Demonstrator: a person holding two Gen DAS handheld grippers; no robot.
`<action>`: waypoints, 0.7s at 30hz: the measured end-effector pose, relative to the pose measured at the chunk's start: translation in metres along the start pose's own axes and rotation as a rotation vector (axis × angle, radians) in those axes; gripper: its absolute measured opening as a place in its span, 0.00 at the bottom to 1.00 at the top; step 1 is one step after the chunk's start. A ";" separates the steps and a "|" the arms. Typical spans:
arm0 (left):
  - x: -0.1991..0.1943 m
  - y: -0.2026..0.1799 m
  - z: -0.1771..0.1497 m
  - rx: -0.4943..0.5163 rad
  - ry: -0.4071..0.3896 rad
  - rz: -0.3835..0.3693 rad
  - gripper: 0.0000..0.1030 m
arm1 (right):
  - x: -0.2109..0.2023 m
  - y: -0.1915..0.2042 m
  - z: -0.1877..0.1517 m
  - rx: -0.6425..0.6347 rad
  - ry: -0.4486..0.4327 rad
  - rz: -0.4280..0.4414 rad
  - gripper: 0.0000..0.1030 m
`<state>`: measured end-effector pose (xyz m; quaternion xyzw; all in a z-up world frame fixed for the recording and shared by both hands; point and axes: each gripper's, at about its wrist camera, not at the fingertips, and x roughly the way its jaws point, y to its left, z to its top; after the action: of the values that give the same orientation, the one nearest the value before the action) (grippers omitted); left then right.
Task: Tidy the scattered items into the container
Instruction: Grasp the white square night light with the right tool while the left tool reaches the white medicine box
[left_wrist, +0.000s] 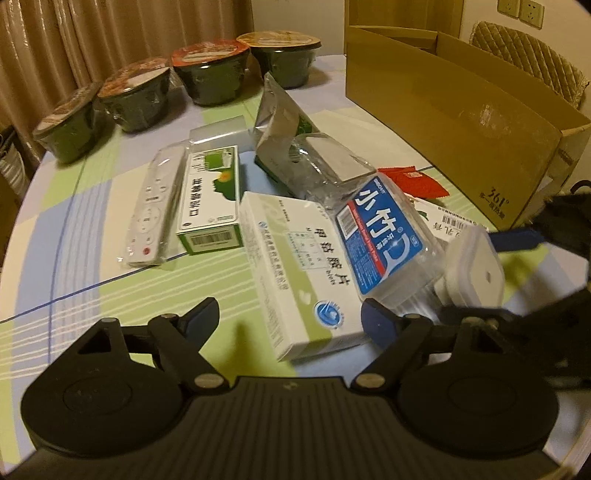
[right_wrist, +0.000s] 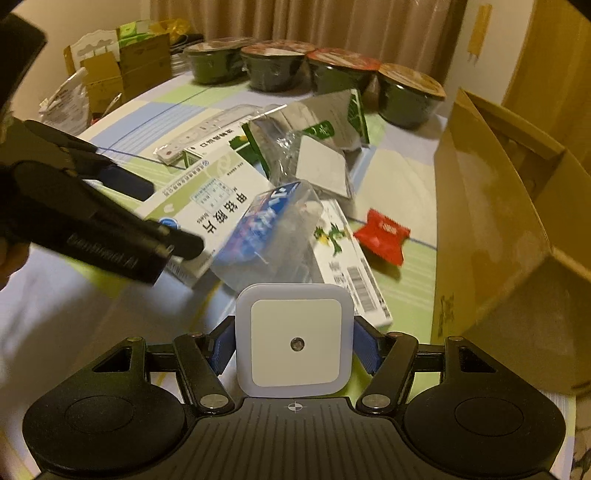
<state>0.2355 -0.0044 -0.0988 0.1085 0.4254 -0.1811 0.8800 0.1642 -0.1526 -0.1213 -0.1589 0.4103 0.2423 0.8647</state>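
Right claw (right_wrist: 294, 345) grips square white plastic nightlight (right_wrist: 294, 339); left claw (left_wrist: 290, 317) agape astride matte cardboard medicine box (left_wrist: 299, 269).

Matt cardboard box (left_wrist: 461, 122); glossy plastic night light (right_wrist: 294, 341).

The cardboard box (left_wrist: 458, 122) reads "361°"; the blue-labelled clear box (left_wrist: 384, 236) reads "小竹"; the white carton (left_wrist: 299, 273) reads "甲钴胺片".

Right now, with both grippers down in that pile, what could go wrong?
The white night light sits between the right gripper pads; a loose squeeze could drop it short of the cardboard box. The left gripper straddles the white medicine box, and lifting it could tip the clear floss box leaning on it.
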 end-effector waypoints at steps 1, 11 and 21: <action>0.002 0.000 0.001 -0.008 0.002 -0.012 0.72 | -0.001 0.000 -0.002 0.006 0.002 -0.001 0.66; -0.011 0.015 0.007 -0.066 -0.003 -0.068 0.29 | -0.011 -0.001 -0.007 0.038 0.000 0.007 0.66; -0.007 0.027 0.001 -0.142 0.034 -0.035 0.75 | -0.011 0.002 -0.008 0.041 -0.002 0.009 0.66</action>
<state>0.2430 0.0215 -0.0916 0.0414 0.4539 -0.1640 0.8749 0.1524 -0.1576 -0.1176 -0.1390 0.4152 0.2378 0.8670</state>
